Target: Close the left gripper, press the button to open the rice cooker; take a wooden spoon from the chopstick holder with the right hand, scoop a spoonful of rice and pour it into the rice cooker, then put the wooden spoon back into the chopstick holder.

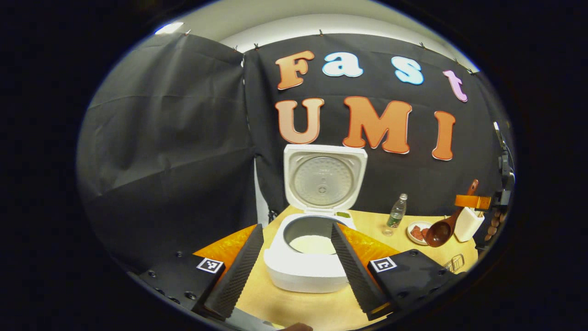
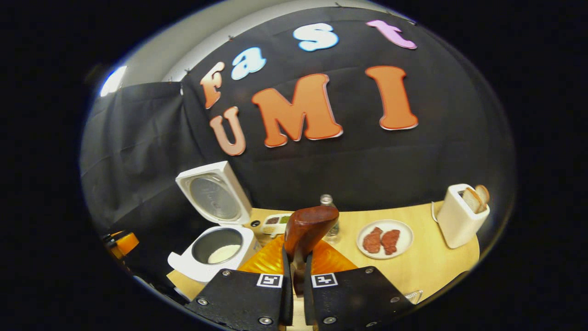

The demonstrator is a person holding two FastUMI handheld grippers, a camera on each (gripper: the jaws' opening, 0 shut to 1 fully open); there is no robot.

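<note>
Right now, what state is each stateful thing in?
rice cooker: lid up, rice inside.
wooden spoon: gripped, lifted off the table.
right tongs: shut on the spoon handle.
left tongs: open, holding nothing.
water bottle: upright, capped.
plate: holds two meat pieces.

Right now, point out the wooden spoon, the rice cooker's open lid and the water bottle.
wooden spoon (image 2: 308, 225), right gripper view, bowl's back.
open lid (image 1: 324, 179), left gripper view, inner metal plate.
water bottle (image 1: 397, 215), left gripper view, mid-body.
</note>
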